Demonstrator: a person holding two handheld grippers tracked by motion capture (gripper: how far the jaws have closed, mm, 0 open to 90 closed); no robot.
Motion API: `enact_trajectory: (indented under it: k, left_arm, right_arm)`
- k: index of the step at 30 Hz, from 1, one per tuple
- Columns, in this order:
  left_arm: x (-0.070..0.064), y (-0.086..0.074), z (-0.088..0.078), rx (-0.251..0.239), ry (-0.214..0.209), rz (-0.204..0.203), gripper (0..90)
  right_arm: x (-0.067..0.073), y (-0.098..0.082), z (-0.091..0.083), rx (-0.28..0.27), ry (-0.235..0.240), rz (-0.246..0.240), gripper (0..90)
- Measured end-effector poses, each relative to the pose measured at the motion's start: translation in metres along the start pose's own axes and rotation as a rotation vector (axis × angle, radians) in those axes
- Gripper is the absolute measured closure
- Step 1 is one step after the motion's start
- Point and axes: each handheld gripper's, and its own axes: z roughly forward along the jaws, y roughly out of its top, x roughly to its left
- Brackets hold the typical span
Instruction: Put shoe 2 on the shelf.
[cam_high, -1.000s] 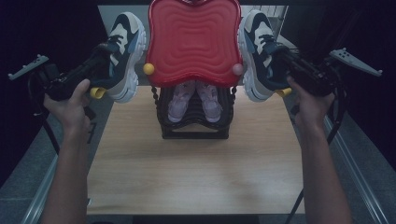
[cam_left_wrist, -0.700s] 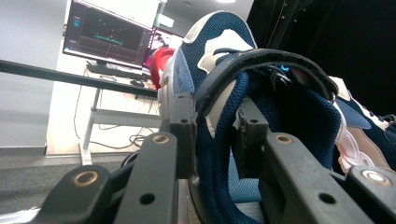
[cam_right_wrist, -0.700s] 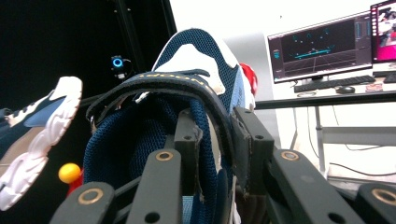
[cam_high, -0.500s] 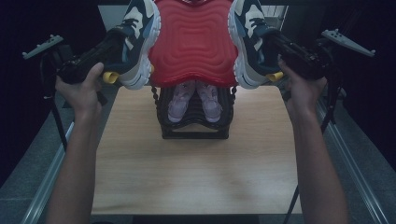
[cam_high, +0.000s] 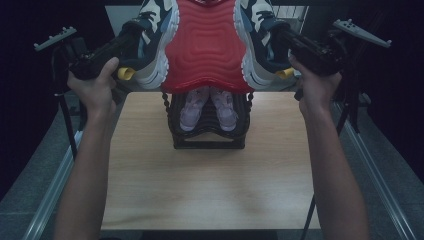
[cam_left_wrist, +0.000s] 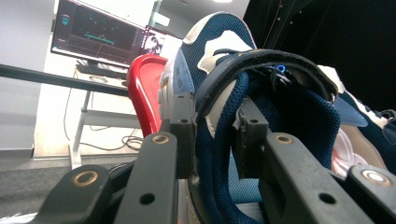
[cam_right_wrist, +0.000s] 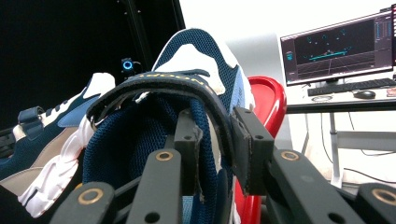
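Observation:
Two navy-and-white sneakers are held up in the air, one in each hand. My left gripper (cam_high: 131, 42) is shut on the left sneaker (cam_high: 155, 35), with one jaw inside the collar and one outside (cam_left_wrist: 215, 112). My right gripper (cam_high: 282, 37) is shut the same way on the collar of the right sneaker (cam_high: 255, 35) (cam_right_wrist: 215, 123). A red wavy tray (cam_high: 207, 45) hangs between the two sneakers, whose white soles face its edges. What bears the tray I cannot tell. Its red rim (cam_left_wrist: 144, 88) (cam_right_wrist: 268, 102) shows behind each sneaker.
Below the tray a black rack (cam_high: 207, 137) stands at the back of the wooden table (cam_high: 210, 185) and holds a pair of lilac shoes (cam_high: 207, 107). Metal rails run along both table sides. Monitors on a desk (cam_right_wrist: 336, 46) stand beyond.
Both hands have risen and come toward the camera. The sneakers and the red tray went up with them, away from the rack. The grips are unchanged.

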Motion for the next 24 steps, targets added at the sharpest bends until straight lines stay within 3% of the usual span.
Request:
enact_trajectory:
  k: [17, 24]
  left_arm:
    - [-0.018, 0.019, 0.043, 0.014, 0.015, 0.017, 73.5]
    - [-0.024, 0.016, 0.062, 0.021, 0.040, 0.009, 73.5]
  right_arm:
    - [0.010, 0.016, 0.040, 0.025, -0.005, 0.042, 72.9]
    - [0.016, 0.018, 0.061, 0.055, -0.027, 0.030, 72.8]
